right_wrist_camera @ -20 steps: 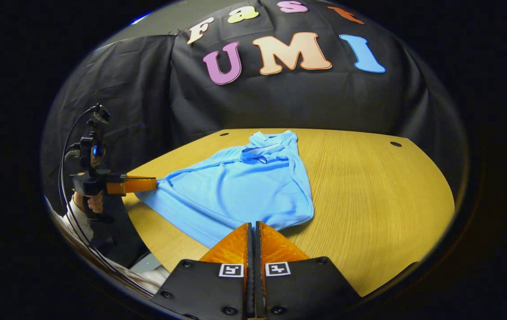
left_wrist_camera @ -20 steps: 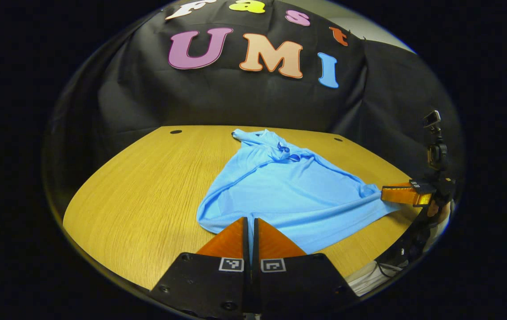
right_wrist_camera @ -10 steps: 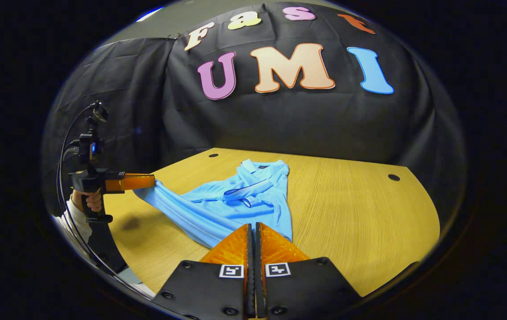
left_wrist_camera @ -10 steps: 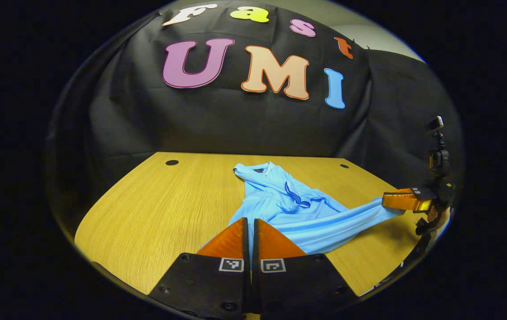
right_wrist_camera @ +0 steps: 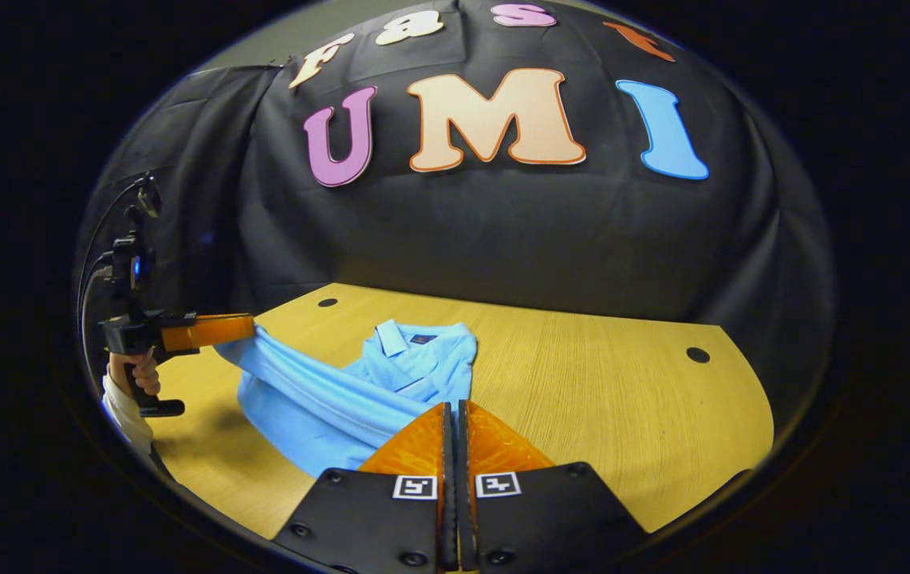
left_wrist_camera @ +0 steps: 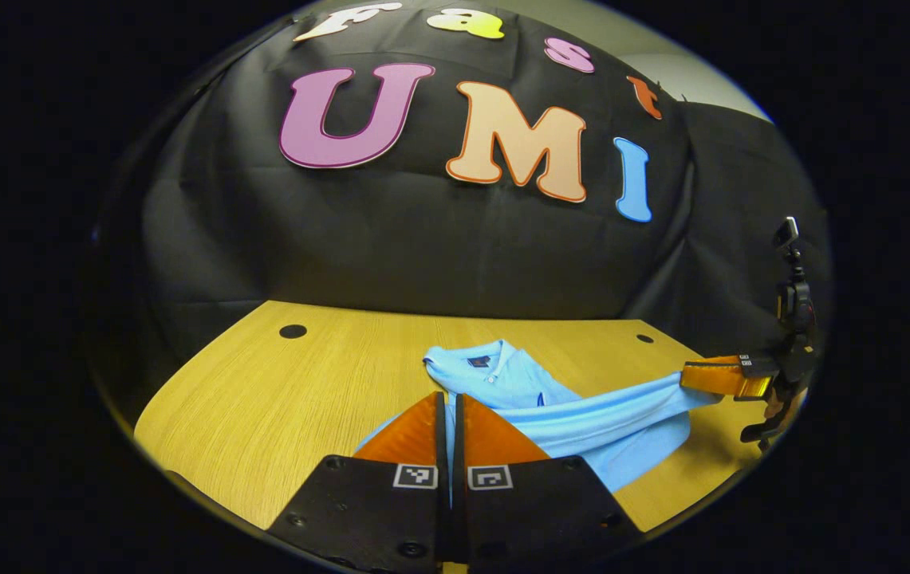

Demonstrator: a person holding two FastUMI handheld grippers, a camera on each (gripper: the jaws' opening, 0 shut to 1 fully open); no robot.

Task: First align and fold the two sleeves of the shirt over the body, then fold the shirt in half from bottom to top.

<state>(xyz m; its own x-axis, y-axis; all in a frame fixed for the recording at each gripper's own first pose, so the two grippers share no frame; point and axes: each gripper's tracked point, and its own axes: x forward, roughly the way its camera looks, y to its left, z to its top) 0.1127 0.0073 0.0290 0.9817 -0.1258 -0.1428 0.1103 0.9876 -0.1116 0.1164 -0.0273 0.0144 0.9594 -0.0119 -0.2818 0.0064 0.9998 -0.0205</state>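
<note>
Both-handed, left gripper (left_wrist_camera: pixel 448 399) and right gripper (right_wrist_camera: pixel 452 410) each pinch the light-blue shirt (left_wrist_camera: pixel 582 418) with fingers closed on its hem; hem lifted off the table (right_wrist_camera: pixel 622 399); collar lying flat toward the table's far edge.

Dim booth, lit from above; the yellow wooden worktop (right_wrist_camera: pixel 598 375) gleams softly, sharp centrally, edges bent by fisheye distortion.

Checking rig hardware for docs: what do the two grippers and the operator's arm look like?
Both grippers have black bodies with two square black-and-white tags behind wedge-shaped jaws. Left gripper: pistol handle, small camera on a mast, dark cables. Right gripper has a similar mast. White sleeve at the wrist.
</note>
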